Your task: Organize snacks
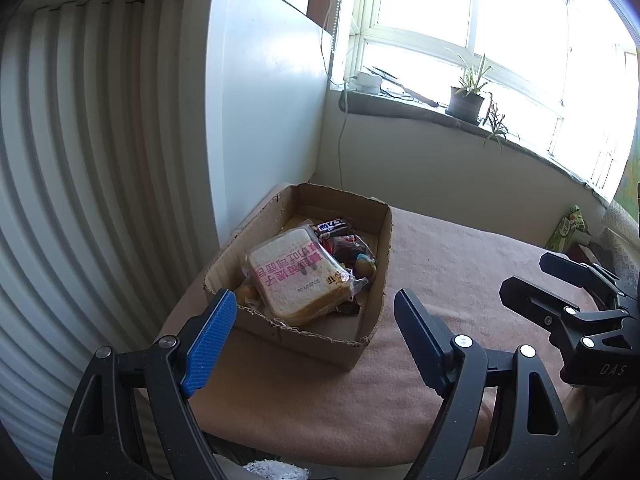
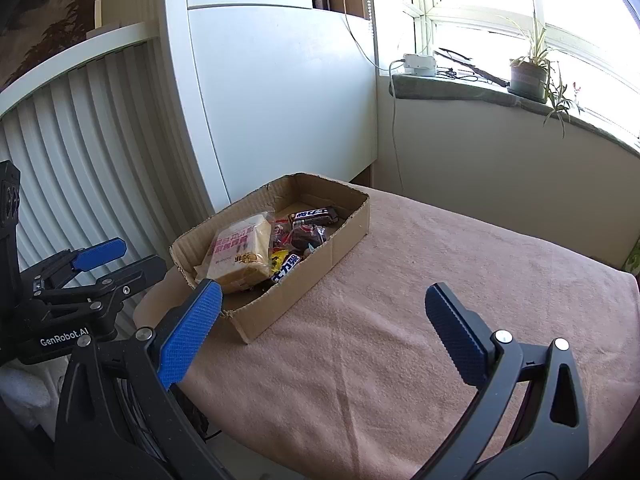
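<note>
A shallow cardboard box (image 1: 385, 248) (image 2: 320, 272) sits at the left end of a table covered with a pink cloth (image 1: 460, 264) (image 2: 400, 280). Inside lie a wrapped pack of sliced bread (image 1: 296, 276) (image 2: 240, 252), a dark chocolate bar (image 1: 334, 226) (image 2: 314, 215) and several small wrapped snacks (image 2: 286, 266). My left gripper (image 1: 314, 300) (image 2: 140, 256) is open and empty, hovering just short of the box's near wall. My right gripper (image 2: 322, 290) (image 1: 526, 272) is wide open and empty, above the cloth to the right of the box.
A white cabinet (image 2: 280, 92) and a ribbed white panel (image 1: 80, 160) stand close behind and left of the box. A window sill holds a potted plant (image 1: 466, 102) (image 2: 528, 78) and a white adapter with cables (image 2: 418, 65). A green packet (image 1: 568, 228) lies at the far right.
</note>
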The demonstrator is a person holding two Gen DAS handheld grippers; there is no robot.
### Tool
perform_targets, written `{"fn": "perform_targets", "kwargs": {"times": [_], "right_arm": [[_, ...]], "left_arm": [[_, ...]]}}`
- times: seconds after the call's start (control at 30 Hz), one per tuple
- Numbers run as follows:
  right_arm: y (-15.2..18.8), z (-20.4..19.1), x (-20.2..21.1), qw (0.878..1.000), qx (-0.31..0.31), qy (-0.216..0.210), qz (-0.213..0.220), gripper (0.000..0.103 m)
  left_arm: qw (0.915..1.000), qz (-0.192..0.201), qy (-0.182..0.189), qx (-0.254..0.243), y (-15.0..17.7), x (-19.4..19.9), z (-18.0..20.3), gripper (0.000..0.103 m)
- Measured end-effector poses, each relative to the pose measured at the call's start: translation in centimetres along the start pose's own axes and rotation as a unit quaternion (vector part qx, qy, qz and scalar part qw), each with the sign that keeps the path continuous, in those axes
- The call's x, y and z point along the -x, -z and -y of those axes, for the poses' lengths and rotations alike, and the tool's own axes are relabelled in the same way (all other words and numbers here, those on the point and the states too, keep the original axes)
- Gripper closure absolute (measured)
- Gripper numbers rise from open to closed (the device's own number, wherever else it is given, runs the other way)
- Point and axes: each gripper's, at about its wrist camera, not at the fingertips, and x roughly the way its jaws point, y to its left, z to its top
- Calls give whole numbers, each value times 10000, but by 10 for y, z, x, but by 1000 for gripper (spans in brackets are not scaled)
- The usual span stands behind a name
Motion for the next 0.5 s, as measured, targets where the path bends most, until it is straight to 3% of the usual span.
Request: {"fn": "perform_targets", "kwargs": {"times": [0.5], "right_arm": [[7, 9, 10, 9999, -79, 143, 13, 0]], "left_arm": [[9999, 91, 52, -99, 5, 4, 6, 22]]}}
